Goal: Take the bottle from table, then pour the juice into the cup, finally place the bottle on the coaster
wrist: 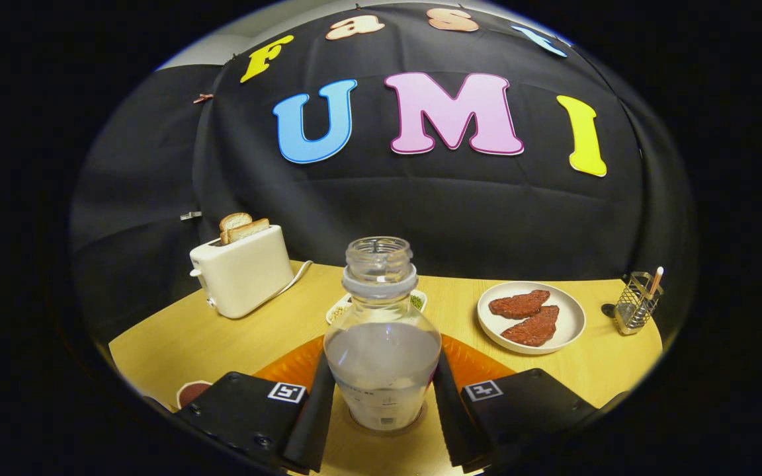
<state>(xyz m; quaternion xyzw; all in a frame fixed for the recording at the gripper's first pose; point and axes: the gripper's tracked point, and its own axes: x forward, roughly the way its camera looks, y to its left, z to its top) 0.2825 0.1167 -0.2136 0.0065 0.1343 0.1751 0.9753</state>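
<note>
A clear bottle (pixel 382 330) without a cap stands upright between my fingers, about half full of cloudy pale juice. My gripper (pixel 382 396) is shut on its lower body, one finger pressing each side. The bottle's base sits at or just above the wooden table (pixel 169 344); I cannot tell whether it touches. An orange ribbed disc (pixel 288 367), perhaps the coaster, lies just beyond the fingers, behind the bottle and partly hidden by it. A white-rimmed cup (pixel 192 391) with dark contents peeks out beside the left finger's housing.
A white toaster (pixel 243 271) with bread slices stands at the back left. A small dish (pixel 341 309) lies behind the bottle. A white plate (pixel 530 316) with two red patties is at the right, and a wire holder (pixel 635 303) is beyond it.
</note>
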